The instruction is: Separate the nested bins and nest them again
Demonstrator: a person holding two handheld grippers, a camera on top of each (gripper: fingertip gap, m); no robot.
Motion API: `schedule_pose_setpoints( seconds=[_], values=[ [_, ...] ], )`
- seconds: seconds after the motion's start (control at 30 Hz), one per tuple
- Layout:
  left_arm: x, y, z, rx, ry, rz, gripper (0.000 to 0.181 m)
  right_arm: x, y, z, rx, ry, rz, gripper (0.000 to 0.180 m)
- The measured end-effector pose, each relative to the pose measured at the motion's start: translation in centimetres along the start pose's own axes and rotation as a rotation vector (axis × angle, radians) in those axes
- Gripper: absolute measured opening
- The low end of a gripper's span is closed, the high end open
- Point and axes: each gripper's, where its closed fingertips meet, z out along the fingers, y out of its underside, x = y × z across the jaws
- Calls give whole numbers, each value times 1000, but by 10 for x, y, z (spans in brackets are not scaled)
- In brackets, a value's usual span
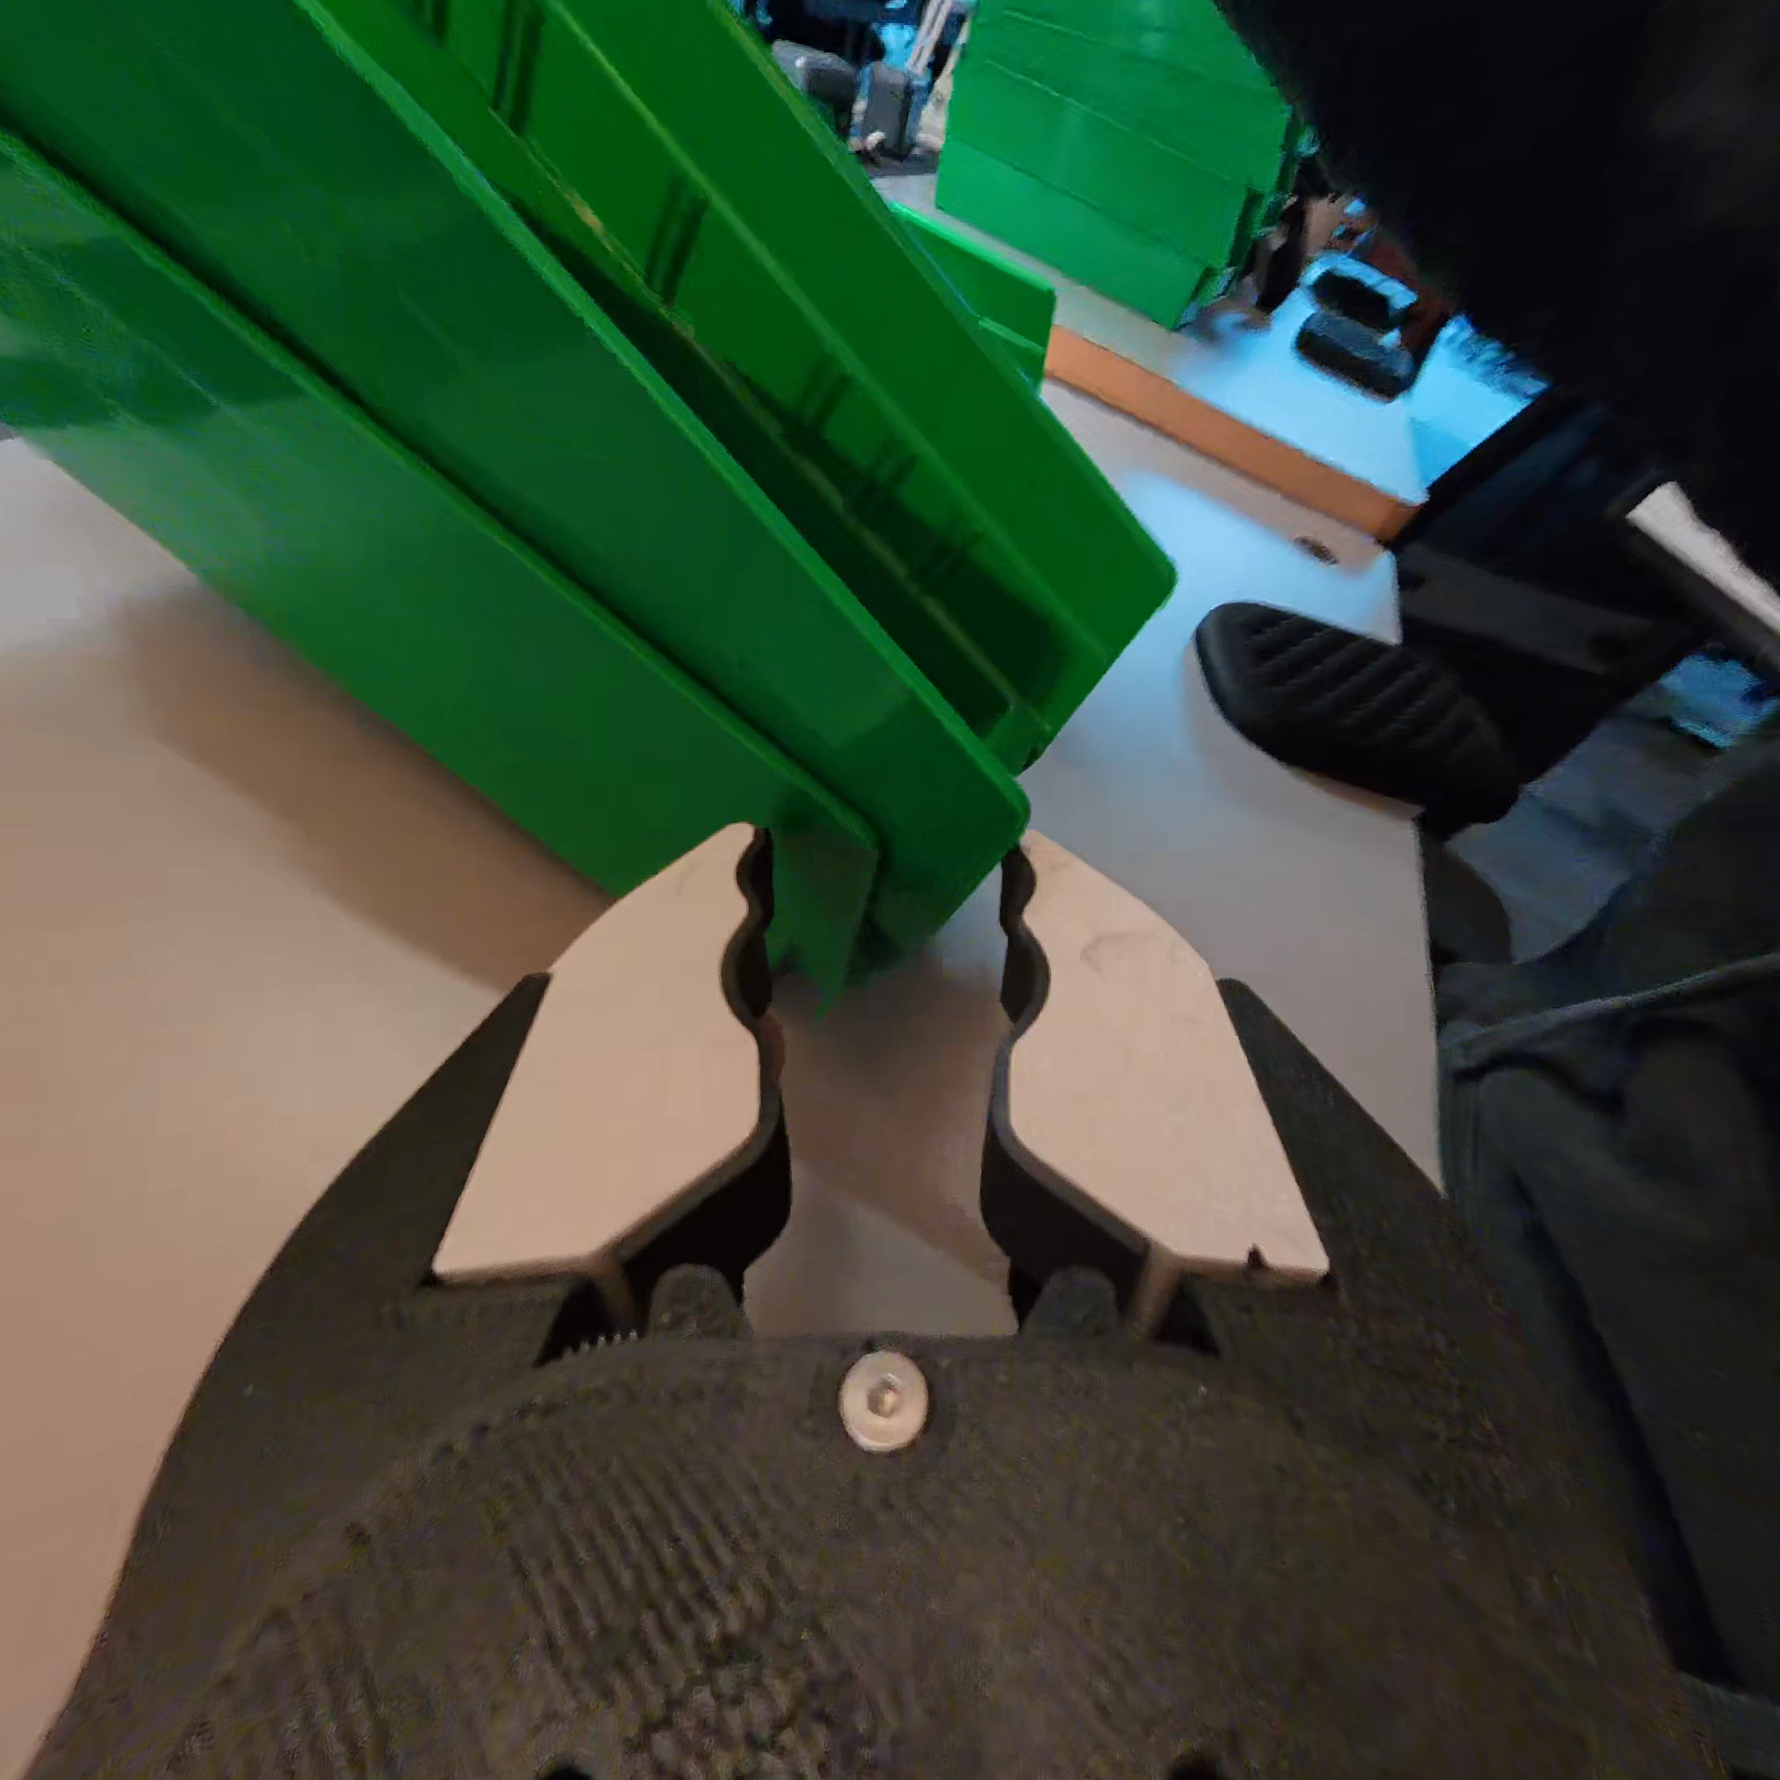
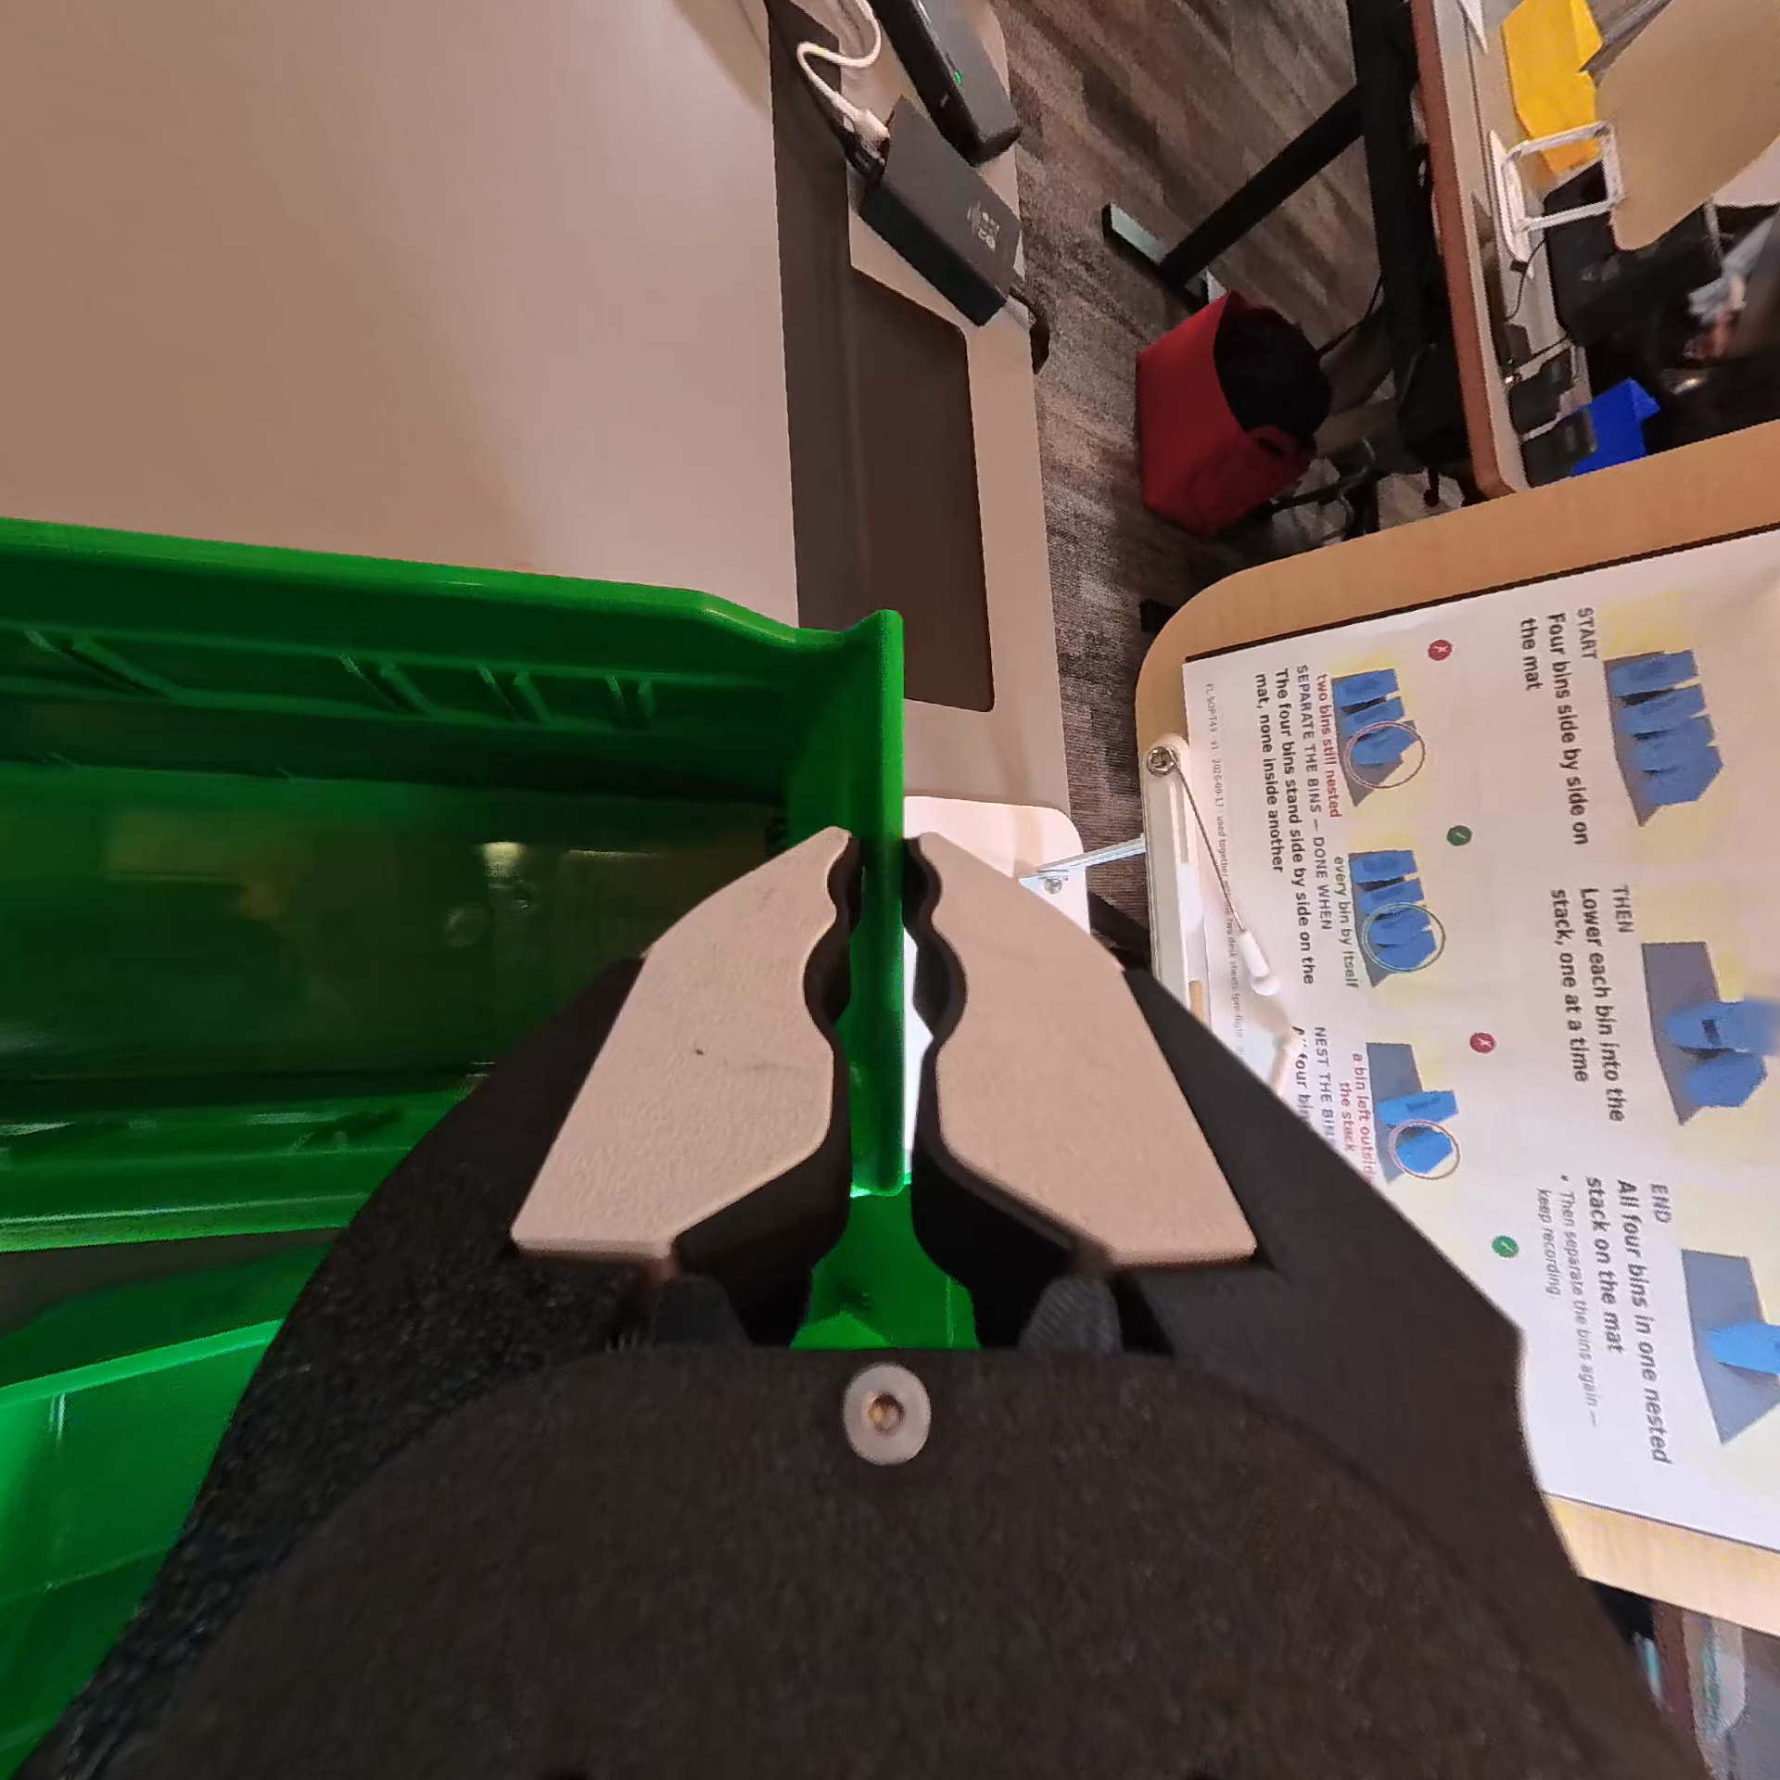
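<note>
Several green plastic bins (image 1: 539, 501) stand nested on the pale table (image 1: 241, 915). My left gripper (image 1: 886, 852) has its jaws part-way apart around the near corner of the stack's rims (image 1: 896, 867), and both fingertips touch it. In the right wrist view, my right gripper (image 2: 881, 852) is shut on the upright end wall (image 2: 872, 732) of a green bin (image 2: 385, 867), one finger inside and one outside. The bin's glossy inside lies to the left.
Another green bin stack (image 1: 1088, 164) stands far back on a second table. A black chair armrest (image 1: 1348, 713) and a person's dark clothing (image 1: 1618, 1156) are at the right. An instruction sheet (image 2: 1541, 1011) lies on a wooden table at the right, with floor and a red bag (image 2: 1223, 414) beyond. The grippers' ends are close to 25 cm from one another.
</note>
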Motion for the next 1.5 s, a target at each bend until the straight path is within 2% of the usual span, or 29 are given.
schedule_pose_setpoints(
  seconds=[0.1,0.17,0.27,0.33,0.43,0.57,0.67,0.77,0.93,1.13,1.27,1.4,1.5],
  values=[
    [8,-15,-9,27,162,-66,48,2,-1,-1,11,11,-2,8],
    [5,-31,-25,86,233,-116,41,2,-2,-3,22,19,-7,8],
    [-37,-57,-35,195,88,-209,33,6,-7,-7,37,37,-24,8],
    [-63,-61,-29,186,-30,-243,32,8,-15,-11,59,42,-30,8],
    [-75,-62,-9,136,-82,-215,35,7,-25,-14,52,43,-56,8],
    [-79,-73,-5,139,-187,-102,36,7,-25,-14,21,43,-49,8],
    [-74,-87,-23,192,-286,1,34,7,-23,-10,13,51,-48,8],
    [-46,-103,-41,221,-310,165,32,7,-20,-6,-1,54,-39,9],
    [19,-80,-28,29,-280,470,34,8,-18,-2,-67,90,-57,10],
    [39,-29,18,-217,-343,714,36,9,-10,8,-166,154,-61,11],
    [34,-32,28,-256,-453,786,35,10,1,20,-224,184,-60,11],
    [31,-54,22,-249,-578,860,40,11,10,29,-246,198,-25,12],
    [39,-54,28,-314,-540,889,42,12,17,37,-254,205,-5,12]
  ],
)
